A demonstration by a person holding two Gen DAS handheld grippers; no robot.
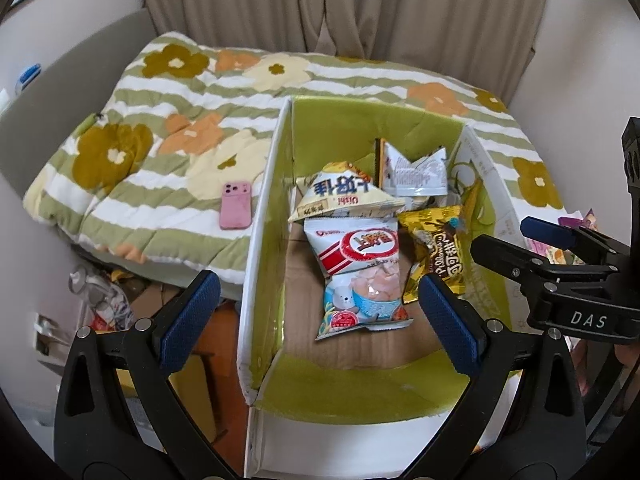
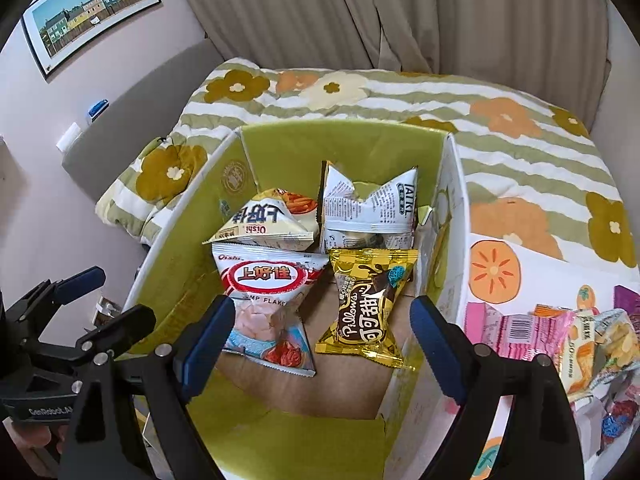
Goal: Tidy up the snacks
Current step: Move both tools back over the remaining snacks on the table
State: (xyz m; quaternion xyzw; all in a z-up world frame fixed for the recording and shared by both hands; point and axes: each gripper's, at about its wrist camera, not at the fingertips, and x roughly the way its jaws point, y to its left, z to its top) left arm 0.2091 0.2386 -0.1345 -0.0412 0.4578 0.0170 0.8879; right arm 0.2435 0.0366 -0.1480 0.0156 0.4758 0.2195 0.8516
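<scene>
Snack sorting: four packets lie in the box [image 2: 352,144] on the bed [image 2: 520,136]; both grippers' jaws stand apart, empty.
Risk, judged: the loose pile [image 2: 560,340] outside may slide off. Only the right wrist view shows it fully; only the left shows the pink phone [image 1: 236,206].

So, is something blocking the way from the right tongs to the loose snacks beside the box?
Nothing visible blocks it. The right tongs hang open above the box, and the loose snacks lie outside its right wall, uncovered. Only that wall stands between them, so lift over it.
</scene>
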